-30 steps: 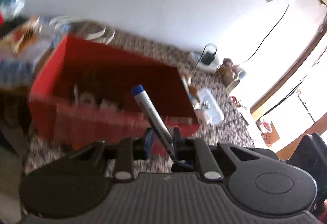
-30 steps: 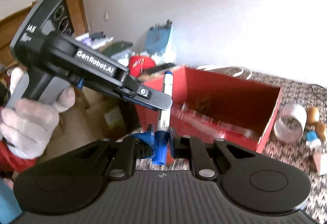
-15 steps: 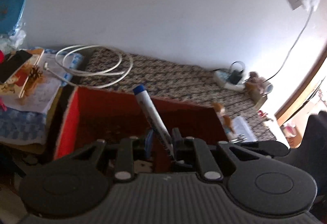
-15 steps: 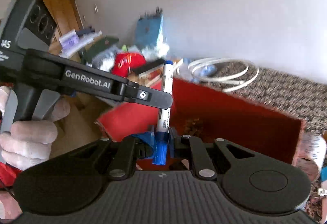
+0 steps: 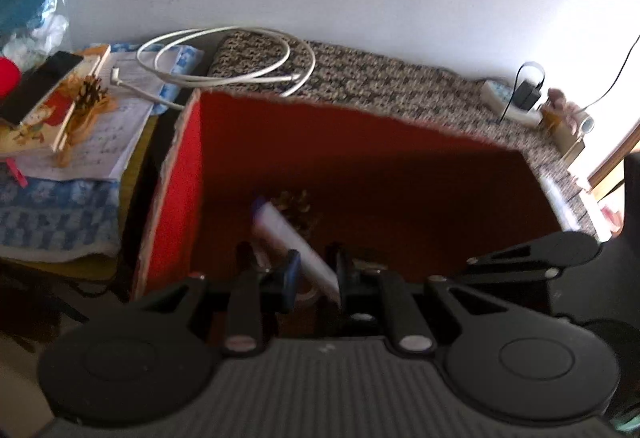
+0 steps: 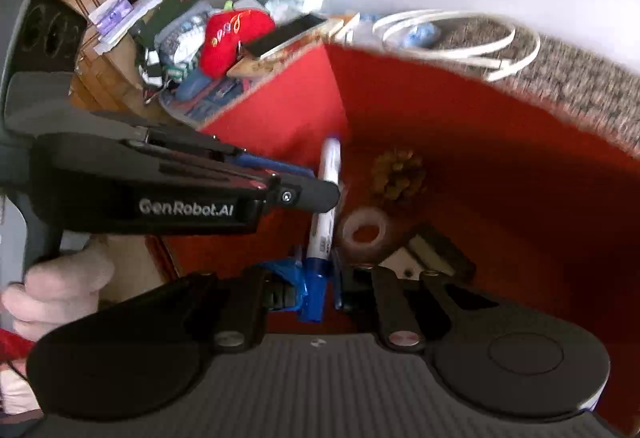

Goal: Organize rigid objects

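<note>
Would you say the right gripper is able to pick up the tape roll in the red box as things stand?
Probably not yet: the right gripper is shut on the marker. The tape roll lies close below in the red box, unobstructed.

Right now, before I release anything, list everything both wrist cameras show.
marker: one, white with blue cap, over the box, held by both grippers
red box: one, open, on patterned cloth
pine cone: one, brown, inside box
tape roll: one, translucent, inside box
white cable: one, coiled behind box
phone: one, black, on book stack left of box
power strip: one, white, far right
left gripper: black, fingers around marker body
right gripper: black, fingers on cap end
</note>
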Tool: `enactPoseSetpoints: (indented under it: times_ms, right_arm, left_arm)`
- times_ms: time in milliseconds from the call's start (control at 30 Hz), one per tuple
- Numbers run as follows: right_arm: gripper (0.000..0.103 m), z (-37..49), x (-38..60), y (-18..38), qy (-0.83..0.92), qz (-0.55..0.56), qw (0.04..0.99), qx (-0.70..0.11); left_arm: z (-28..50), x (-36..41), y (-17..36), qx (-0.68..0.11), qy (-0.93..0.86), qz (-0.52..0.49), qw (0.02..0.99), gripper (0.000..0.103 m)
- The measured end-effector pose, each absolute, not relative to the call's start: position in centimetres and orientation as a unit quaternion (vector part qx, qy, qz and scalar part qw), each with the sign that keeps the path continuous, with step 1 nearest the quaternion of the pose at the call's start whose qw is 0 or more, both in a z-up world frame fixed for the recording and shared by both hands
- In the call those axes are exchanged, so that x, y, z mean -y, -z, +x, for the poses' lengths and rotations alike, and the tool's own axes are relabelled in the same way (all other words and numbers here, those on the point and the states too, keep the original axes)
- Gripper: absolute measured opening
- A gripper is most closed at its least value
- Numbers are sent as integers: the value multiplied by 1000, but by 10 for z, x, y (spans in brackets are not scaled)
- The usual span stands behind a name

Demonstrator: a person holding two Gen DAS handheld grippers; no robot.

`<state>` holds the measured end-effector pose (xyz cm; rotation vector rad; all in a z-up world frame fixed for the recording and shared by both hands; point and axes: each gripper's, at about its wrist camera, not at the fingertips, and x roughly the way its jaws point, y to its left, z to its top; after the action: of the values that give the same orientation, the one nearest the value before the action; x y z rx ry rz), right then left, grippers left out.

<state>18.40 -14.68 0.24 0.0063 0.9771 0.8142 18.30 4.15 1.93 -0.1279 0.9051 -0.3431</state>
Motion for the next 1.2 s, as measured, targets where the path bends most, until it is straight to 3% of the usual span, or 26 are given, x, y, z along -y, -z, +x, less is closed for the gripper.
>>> enactPoseSetpoints:
  times_ms: [200, 1000, 1200]
  right_arm:
    - [3, 190, 157, 0, -366, 40, 803, -469]
    - [3, 188, 159, -1, -269, 49, 851, -449]
    - [3, 182, 156, -2, -249, 26, 865, -435]
  left_arm:
    - [181, -43, -6, -442, 153, -37, 883, 12]
    - [163, -32, -12, -424, 134, 16, 895, 36]
    - [150, -31, -27, -411, 129, 20, 902, 51]
